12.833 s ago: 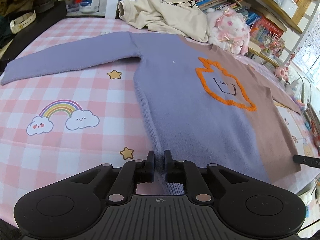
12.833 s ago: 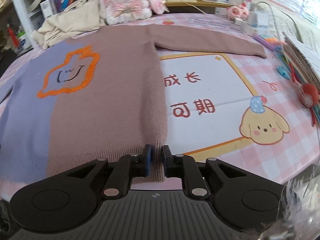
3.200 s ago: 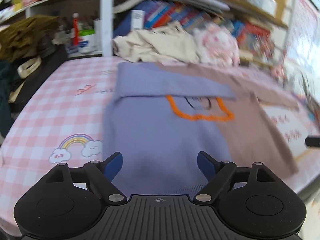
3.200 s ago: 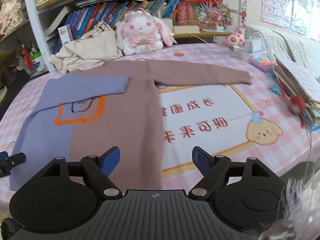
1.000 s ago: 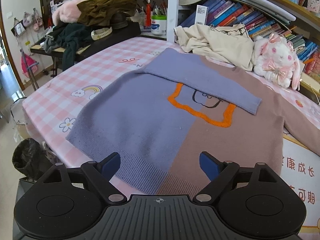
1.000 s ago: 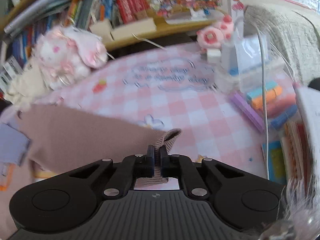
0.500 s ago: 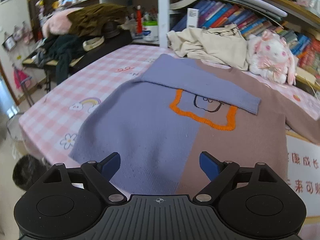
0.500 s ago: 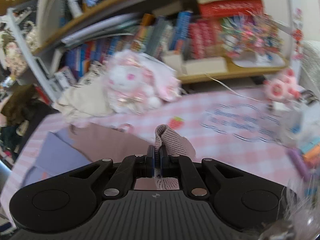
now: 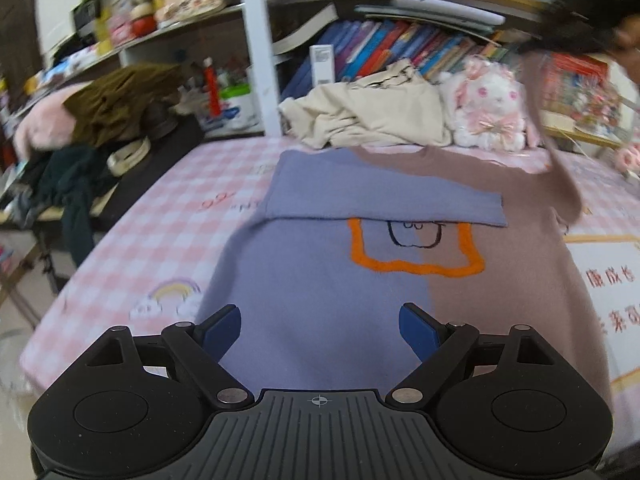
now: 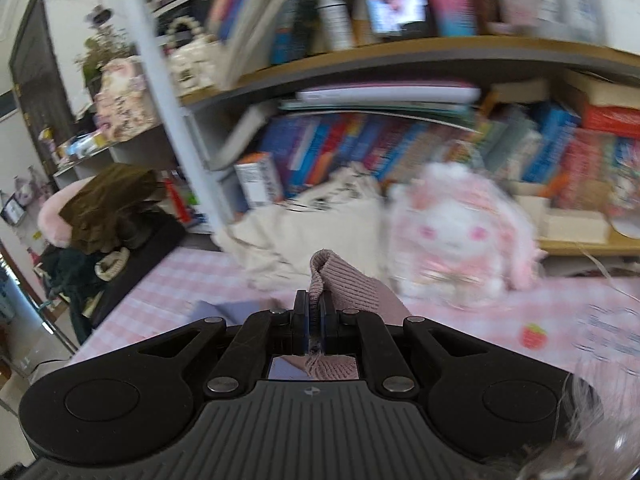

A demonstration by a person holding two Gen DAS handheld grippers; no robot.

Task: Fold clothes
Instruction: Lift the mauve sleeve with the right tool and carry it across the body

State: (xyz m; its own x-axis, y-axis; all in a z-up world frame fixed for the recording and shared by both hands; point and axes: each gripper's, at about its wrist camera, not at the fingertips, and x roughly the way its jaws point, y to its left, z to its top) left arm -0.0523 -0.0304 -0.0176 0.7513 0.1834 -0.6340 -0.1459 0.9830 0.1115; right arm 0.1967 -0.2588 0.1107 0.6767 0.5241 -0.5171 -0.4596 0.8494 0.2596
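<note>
You have one sweater [image 9: 320, 288] on the table [image 9: 176, 216], a soft knit in two colours, lavender on one half and dusty mauve-brown on the other, with one orange outline stitched on the chest. It lies flat on the pink-and-white checked cloth, and its lavender sleeve [image 9: 384, 200] is folded flat across the chest as a long band covering the top of the orange shape.

You hold two grippers. Your left gripper [image 9: 320, 330] hovers over the sweater's hem with its blue-padded fingers spread wide and nothing between them. Your right gripper [image 10: 314, 312] is clamped tight on the ribbed cuff [image 10: 340, 280] of the mauve sleeve [image 9: 556, 152], which bunches into a small fold above the closed pads.

Behind the sweater sit one crumpled cream garment [image 9: 372, 116] and one fluffy white-and-pink plush rabbit [image 9: 488, 108], with rows of book spines on the shelves.

Only the left wrist view shows the whole sweater and the mauve sleeve rising off the table toward the upper right. Only the right wrist view shows the grip on the cuff, though its background is blurred.
</note>
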